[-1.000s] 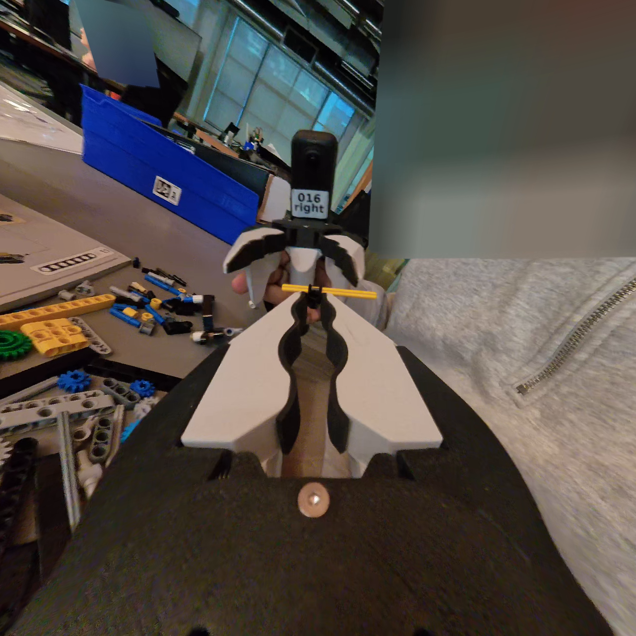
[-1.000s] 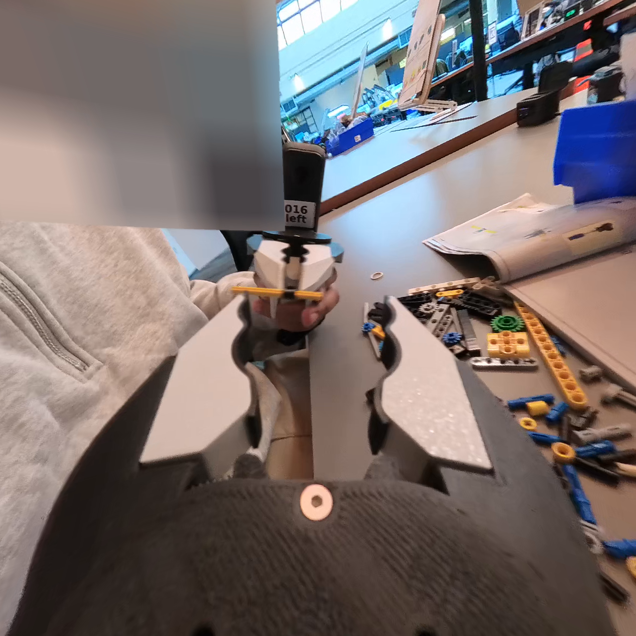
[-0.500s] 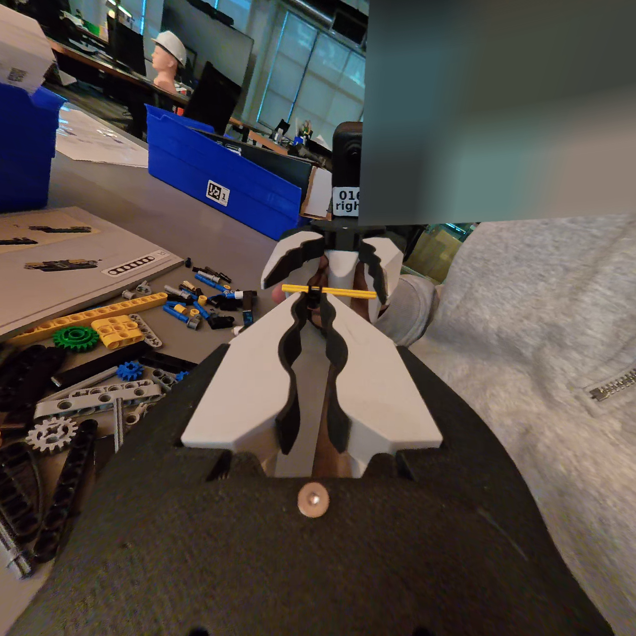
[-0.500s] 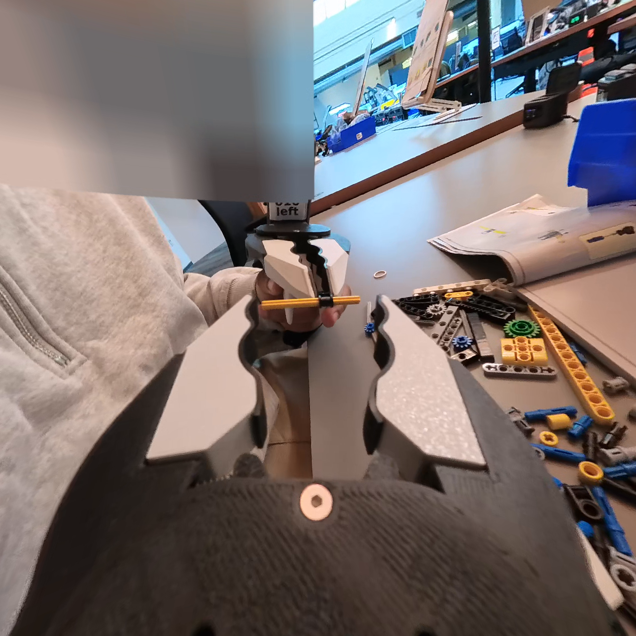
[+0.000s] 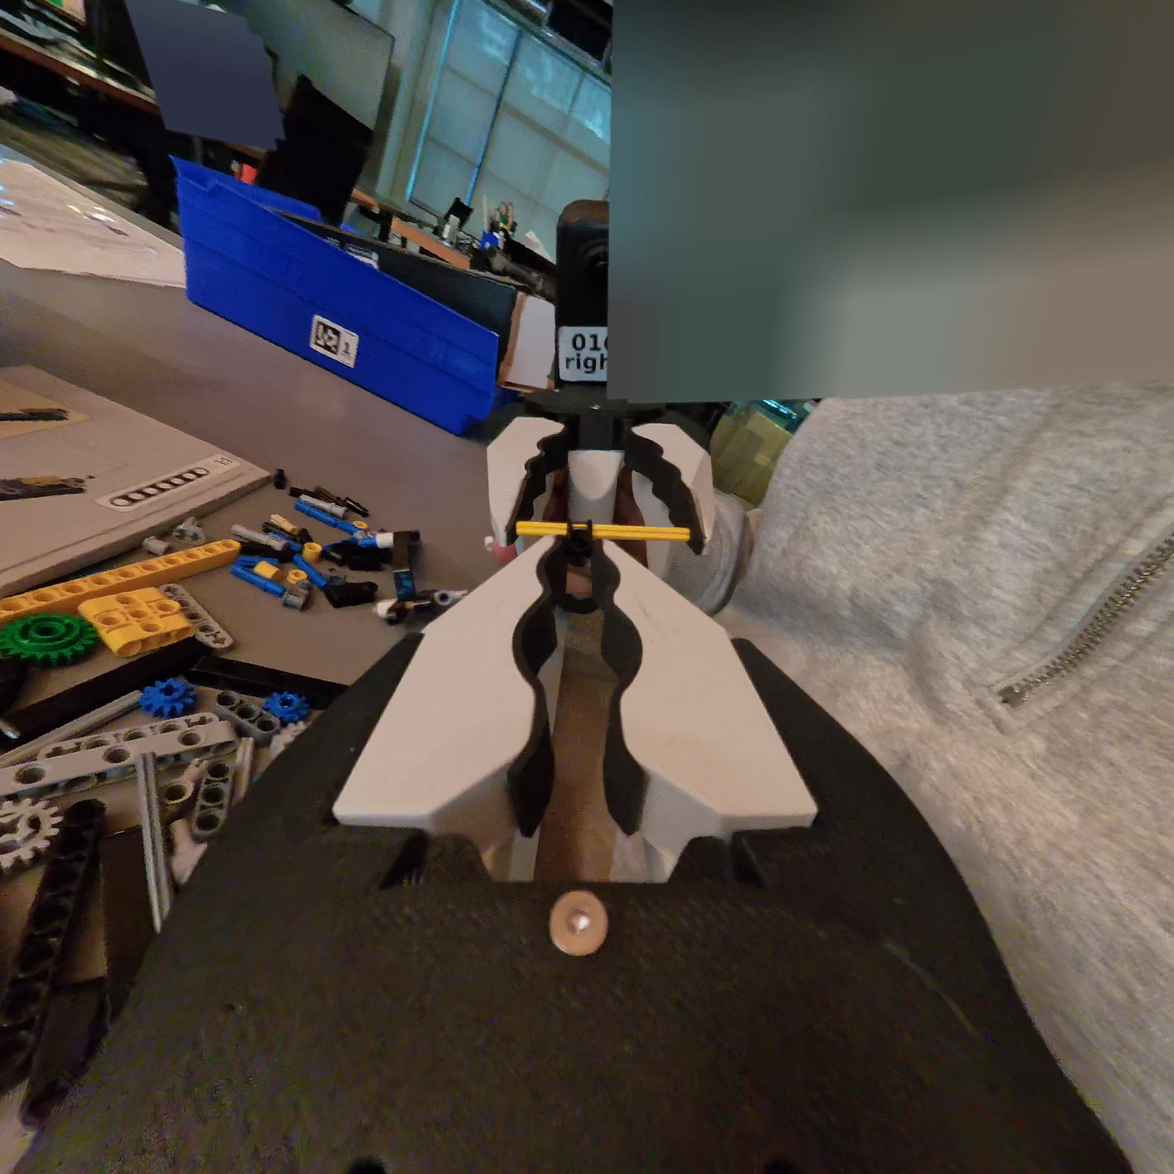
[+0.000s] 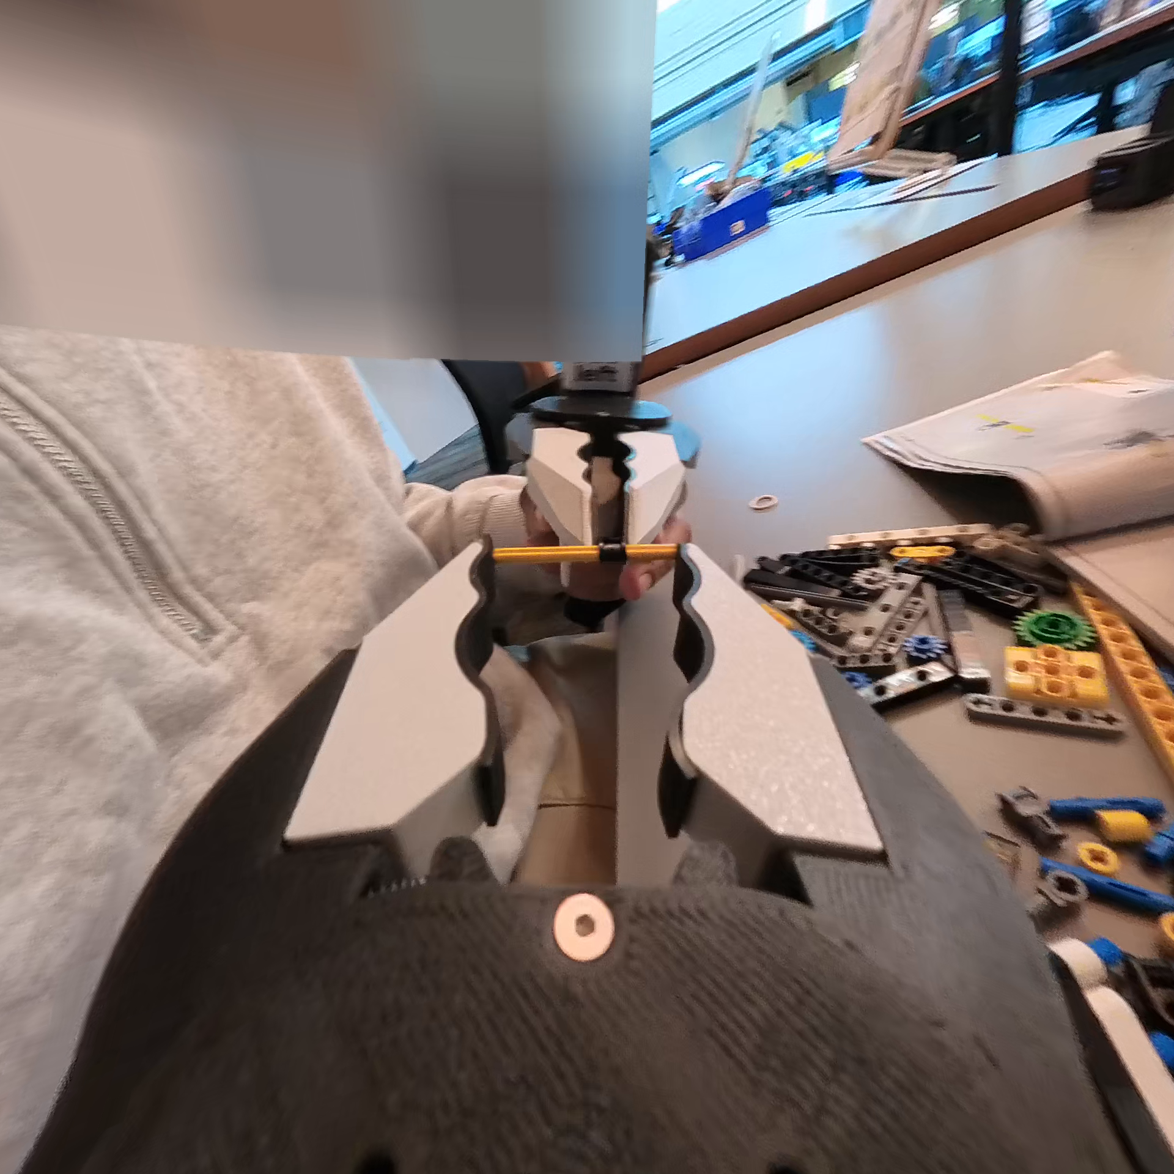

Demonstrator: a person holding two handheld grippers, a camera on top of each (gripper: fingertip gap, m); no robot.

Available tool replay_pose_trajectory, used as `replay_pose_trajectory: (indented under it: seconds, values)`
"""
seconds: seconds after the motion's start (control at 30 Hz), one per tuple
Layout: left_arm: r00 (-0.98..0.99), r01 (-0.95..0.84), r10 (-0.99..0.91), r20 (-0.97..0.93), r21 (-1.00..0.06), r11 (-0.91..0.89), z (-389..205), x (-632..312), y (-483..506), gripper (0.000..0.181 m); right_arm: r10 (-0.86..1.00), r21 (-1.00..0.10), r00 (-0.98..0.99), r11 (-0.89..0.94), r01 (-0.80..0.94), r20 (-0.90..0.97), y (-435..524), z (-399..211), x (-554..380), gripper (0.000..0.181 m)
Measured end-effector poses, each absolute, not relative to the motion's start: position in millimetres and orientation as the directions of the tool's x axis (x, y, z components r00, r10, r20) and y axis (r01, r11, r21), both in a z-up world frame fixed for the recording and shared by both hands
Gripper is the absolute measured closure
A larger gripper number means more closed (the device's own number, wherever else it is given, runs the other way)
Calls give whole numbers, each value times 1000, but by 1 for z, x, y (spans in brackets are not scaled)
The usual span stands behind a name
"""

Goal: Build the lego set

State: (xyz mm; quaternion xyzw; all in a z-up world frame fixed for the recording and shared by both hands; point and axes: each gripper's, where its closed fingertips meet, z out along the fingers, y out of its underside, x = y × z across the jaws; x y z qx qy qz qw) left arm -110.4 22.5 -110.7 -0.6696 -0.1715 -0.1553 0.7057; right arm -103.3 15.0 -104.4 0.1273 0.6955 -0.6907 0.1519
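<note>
My left gripper [image 5: 578, 551] is shut on a small black bush [image 5: 578, 539] that sits on a thin yellow axle [image 5: 641, 532], held level in the air in front of a person's grey sweatshirt. The axle [image 6: 546, 554] also shows in the right wrist view, with the bush [image 6: 608, 553] right of its middle and the left gripper [image 6: 607, 540] behind it. My right gripper [image 6: 586, 559] is open and faces the left one. Its two fingertips stand at the axle's two ends, touching or nearly so. In the left wrist view the right gripper [image 5: 603, 508] shows open just behind the axle.
Loose parts lie on the grey table [image 5: 356, 432]: a long yellow beam [image 5: 114, 579], a yellow plate [image 6: 1054, 676], a green gear [image 5: 46, 637], blue pins, grey and black beams [image 6: 889, 581]. An open instruction booklet [image 6: 1048, 457] and a blue bin [image 5: 330, 317] stand beyond them. The tips of both grippers are at nearly the same place.
My right gripper has moved in toward the axle and narrowed a little, so its fingertips now flank the axle's ends. My left gripper keeps holding the bush.
</note>
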Motion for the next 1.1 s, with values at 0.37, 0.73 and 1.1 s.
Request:
replay_pose_trajectory:
  seconds: [0.37, 0.73, 1.1]
  values:
    - [886, 462, -73, 458, -883, 76, -102, -101, 21, 176, -89, -914, -910, 11, 405, -404, 13, -95, -93, 126]
    - [897, 442, -43, 440, -893, 82, -104, -105, 23, 176, -72, -908, -905, 5, 419, -419, 14, -95, -98, 126]
    - [943, 334, 84, 323, -912, -239, -145, -95, 30, 157, -16, -928, -960, 263, 265, -279, 16, -127, -88, 126]
